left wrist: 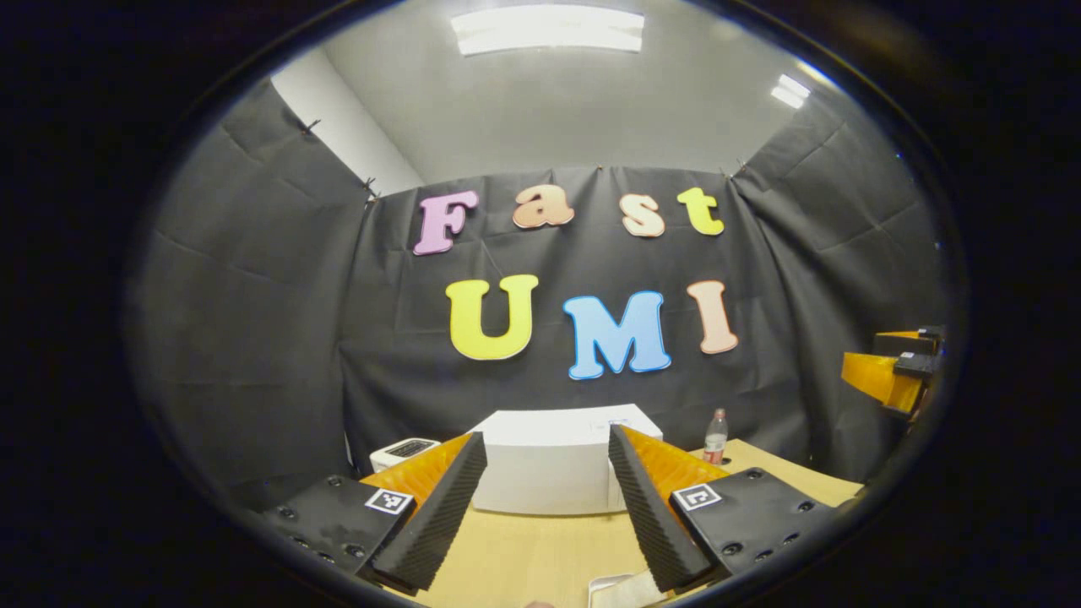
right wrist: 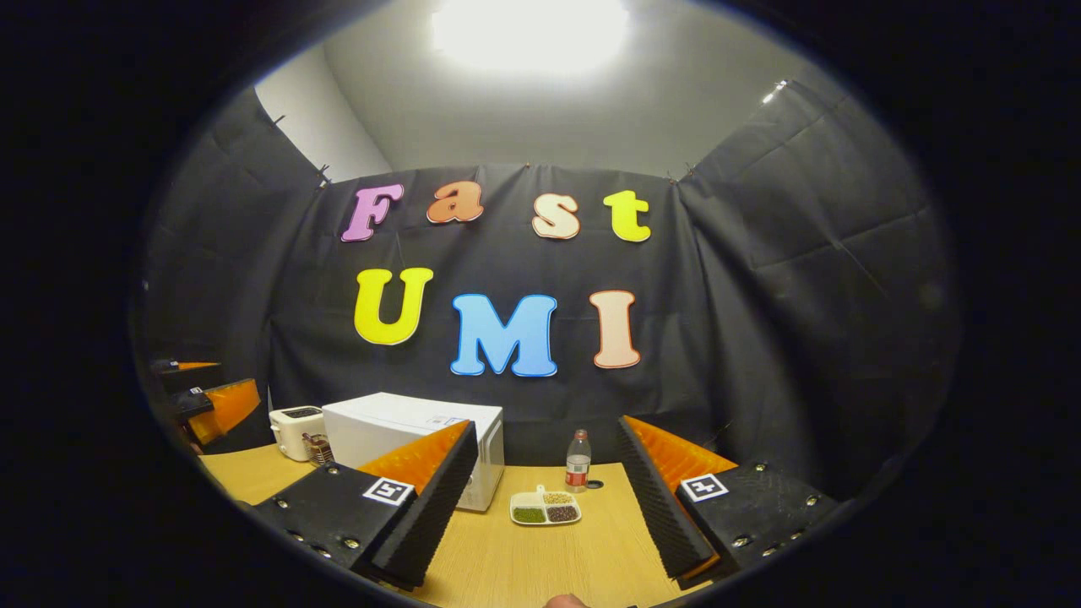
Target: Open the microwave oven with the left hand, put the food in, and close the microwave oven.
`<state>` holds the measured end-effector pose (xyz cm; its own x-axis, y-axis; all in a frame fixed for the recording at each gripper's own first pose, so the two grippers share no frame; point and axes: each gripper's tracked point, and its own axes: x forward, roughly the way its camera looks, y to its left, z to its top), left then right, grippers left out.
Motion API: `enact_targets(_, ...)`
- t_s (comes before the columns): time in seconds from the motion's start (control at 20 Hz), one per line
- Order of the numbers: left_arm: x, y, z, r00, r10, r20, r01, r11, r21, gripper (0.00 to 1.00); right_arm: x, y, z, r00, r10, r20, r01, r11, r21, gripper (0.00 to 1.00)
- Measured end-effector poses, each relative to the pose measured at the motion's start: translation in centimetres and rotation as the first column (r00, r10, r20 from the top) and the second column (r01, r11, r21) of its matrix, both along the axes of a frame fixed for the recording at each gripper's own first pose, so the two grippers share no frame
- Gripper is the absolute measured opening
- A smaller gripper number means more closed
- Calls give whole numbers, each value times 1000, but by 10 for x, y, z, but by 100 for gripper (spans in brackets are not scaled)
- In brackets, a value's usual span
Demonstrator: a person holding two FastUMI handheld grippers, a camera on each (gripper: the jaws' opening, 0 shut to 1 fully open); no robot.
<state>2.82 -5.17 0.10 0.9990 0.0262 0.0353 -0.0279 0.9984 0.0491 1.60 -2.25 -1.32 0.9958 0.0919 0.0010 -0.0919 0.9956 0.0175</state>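
Note:
The white microwave (left wrist: 549, 473) stands on the wooden table with its door shut, straight ahead of my left gripper (left wrist: 546, 439), which is open and holds nothing. In the right gripper view the microwave (right wrist: 405, 422) sits left of centre. A white divided food tray (right wrist: 545, 508) with dark and pale fillings lies on the table to the microwave's right. My right gripper (right wrist: 546, 426) is open and empty, above the table with the tray ahead between its fingers. The right gripper (left wrist: 895, 371) hangs at the far right of the left gripper view, and the left gripper (right wrist: 211, 405) at the far left of the right gripper view.
A white toaster (right wrist: 296, 431) and a small glass jar (right wrist: 317, 448) stand left of the microwave. A plastic bottle (right wrist: 578, 460) is behind the tray near the back wall. The wooden table (right wrist: 540, 561) spreads in front. A white edge (left wrist: 621, 589) pokes in at the bottom of the left gripper view.

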Motion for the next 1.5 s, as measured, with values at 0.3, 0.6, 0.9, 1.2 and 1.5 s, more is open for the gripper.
enact_targets(0.3, 64, -19, -15, 999, -42, 3, 42, 999, -24, 98, 12, -6, -6, 999, -38, -13, 38, 999, 8, 99)
enact_targets(0.6, 145, -42, -55, 992, -124, -19, 124, 992, -33, 96, 26, -16, 2, 991, -136, 4, 136, 991, -1, 99)
enact_targets(0.9, 214, -74, -113, 975, -207, -82, 205, 978, -35, 94, 37, -25, -10, 976, -216, -33, 215, 976, -29, 99)
enact_targets(1.2, 271, -104, -184, 947, -263, -185, 261, 965, -35, 96, 45, -32, -22, 955, -288, -72, 283, 957, -70, 99)
enact_targets(1.5, 307, -116, -254, 912, -271, -309, 268, 962, -52, 99, 44, -40, -26, 936, -340, -89, 330, 938, -108, 94)
